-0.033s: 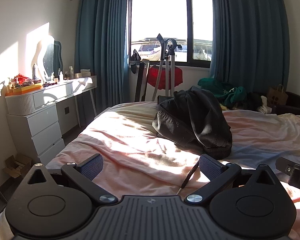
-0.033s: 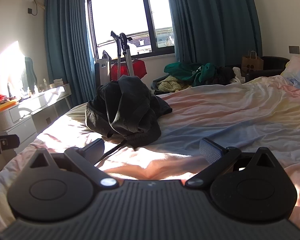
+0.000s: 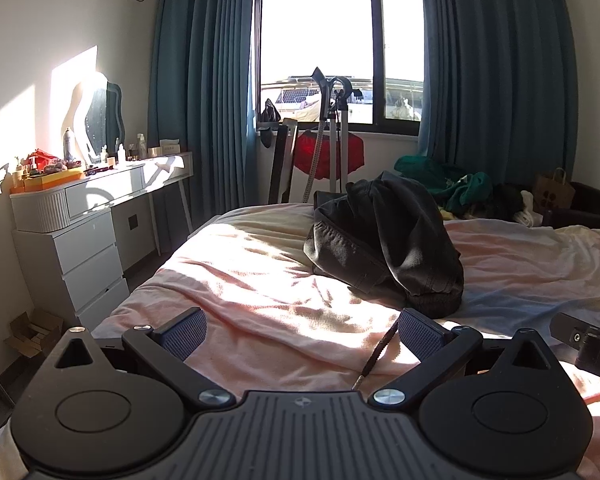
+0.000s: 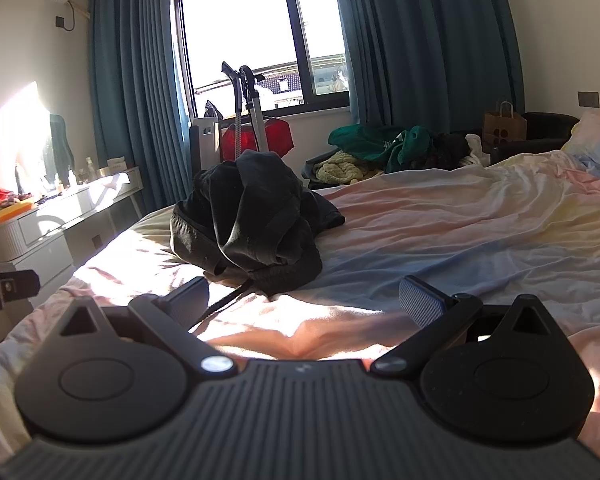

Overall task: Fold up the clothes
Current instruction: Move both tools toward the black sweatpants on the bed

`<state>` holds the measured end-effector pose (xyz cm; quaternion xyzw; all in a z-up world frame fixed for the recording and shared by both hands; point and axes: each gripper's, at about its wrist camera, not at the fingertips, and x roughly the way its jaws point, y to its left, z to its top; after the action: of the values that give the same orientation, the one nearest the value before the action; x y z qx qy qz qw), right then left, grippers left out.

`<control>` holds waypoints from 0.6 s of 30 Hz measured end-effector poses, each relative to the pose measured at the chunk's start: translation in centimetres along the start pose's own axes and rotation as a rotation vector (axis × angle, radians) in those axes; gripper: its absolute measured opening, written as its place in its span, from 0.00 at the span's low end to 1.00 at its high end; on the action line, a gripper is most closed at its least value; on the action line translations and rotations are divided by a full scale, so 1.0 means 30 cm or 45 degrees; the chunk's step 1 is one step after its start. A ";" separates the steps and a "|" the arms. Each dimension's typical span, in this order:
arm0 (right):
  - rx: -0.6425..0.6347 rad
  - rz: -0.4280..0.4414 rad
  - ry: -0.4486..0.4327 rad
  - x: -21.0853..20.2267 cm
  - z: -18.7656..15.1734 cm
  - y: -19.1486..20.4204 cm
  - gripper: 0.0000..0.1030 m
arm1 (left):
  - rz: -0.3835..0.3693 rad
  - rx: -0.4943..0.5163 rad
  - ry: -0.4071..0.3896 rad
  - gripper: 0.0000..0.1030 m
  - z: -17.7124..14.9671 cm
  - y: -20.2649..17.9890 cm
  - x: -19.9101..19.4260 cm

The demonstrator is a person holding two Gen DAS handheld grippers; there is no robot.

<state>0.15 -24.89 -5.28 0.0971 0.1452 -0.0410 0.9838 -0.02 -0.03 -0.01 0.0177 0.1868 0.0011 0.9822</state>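
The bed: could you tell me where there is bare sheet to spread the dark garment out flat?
Bare sheet runs right of the dark garment toward the pillow, and between it and the open left gripper and right gripper. The green clothes pile beyond the bed is crowded.

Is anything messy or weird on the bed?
Yes. The black garment sits in a crumpled heap on the bed instead of lying flat, and its drawstring trails loose toward the left gripper. Both grippers are open and hold nothing. More clothes are piled behind the bed.
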 end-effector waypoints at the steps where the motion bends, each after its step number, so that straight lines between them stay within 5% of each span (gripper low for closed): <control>1: -0.001 -0.001 0.003 0.000 -0.002 -0.003 1.00 | -0.003 0.002 -0.004 1.00 0.000 -0.001 0.000; 18: -0.063 -0.046 -0.081 -0.084 -0.006 0.017 1.00 | 0.038 0.103 -0.073 1.00 -0.016 0.006 -0.025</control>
<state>-2.24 -24.22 -4.63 0.0686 0.1166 -0.0583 0.9891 -0.89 0.15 -0.18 0.0604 0.1584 0.0079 0.9855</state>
